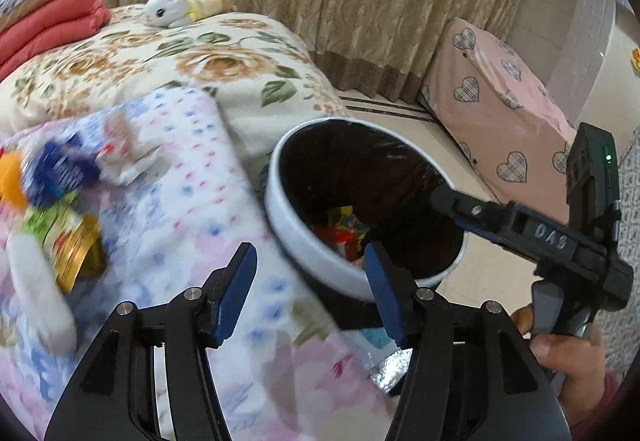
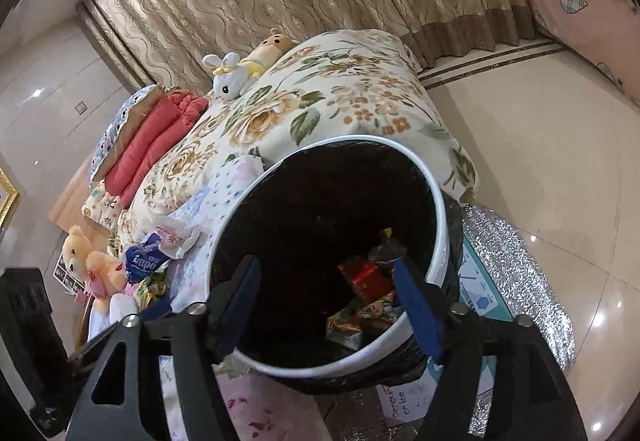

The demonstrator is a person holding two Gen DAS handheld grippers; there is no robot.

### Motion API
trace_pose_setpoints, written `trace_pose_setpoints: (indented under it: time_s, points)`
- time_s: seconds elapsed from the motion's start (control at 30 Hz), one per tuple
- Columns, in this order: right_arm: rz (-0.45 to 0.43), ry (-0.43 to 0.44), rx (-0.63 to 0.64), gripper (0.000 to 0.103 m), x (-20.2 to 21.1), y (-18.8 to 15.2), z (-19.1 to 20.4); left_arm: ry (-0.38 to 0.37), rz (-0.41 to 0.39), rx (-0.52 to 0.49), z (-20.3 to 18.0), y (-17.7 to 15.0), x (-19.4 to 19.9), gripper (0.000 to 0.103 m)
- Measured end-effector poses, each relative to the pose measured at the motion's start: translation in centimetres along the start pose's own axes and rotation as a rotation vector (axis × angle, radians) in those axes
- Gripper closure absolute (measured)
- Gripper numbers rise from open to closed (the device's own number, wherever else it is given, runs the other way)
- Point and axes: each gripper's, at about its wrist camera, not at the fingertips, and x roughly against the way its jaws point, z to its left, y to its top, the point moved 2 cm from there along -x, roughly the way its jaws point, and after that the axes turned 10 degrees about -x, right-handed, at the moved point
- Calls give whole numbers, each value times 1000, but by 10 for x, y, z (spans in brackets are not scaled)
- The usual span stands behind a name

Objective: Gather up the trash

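Observation:
A white bin (image 1: 298, 247) with a black liner stands against the bed, with colourful wrappers (image 1: 340, 229) at its bottom. My left gripper (image 1: 308, 261) is open and empty, over the bed edge and the bin's near rim. Loose trash lies blurred on the bedspread to its left: a blue packet (image 1: 56, 169), crumpled white paper (image 1: 128, 157) and a green and gold wrapper (image 1: 72, 241). My right gripper (image 2: 325, 269) is open and empty, above the bin (image 2: 438, 225) mouth and the wrappers (image 2: 364, 277). One of its fingers (image 1: 480, 211) reaches over the far rim.
A floral quilt (image 1: 168, 61) carries a plush rabbit (image 1: 168, 3) and folded red blankets (image 1: 52, 25). A pink heart-print cover (image 1: 500, 109) leans at the right by the curtain. A silver mat (image 2: 516, 273) lies under the bin on tiled floor. A hand (image 1: 568, 353) holds the right gripper.

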Motion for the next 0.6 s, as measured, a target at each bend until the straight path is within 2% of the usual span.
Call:
trace_pose_setpoints:
  time_s: [0.17, 0.6]
  points:
    - [-6, 19, 10, 19, 5, -15, 13, 19, -3, 64, 23, -27, 17, 46]
    - [79, 125, 113, 15, -6, -77, 81, 133, -33, 205, 86, -91, 75, 45]
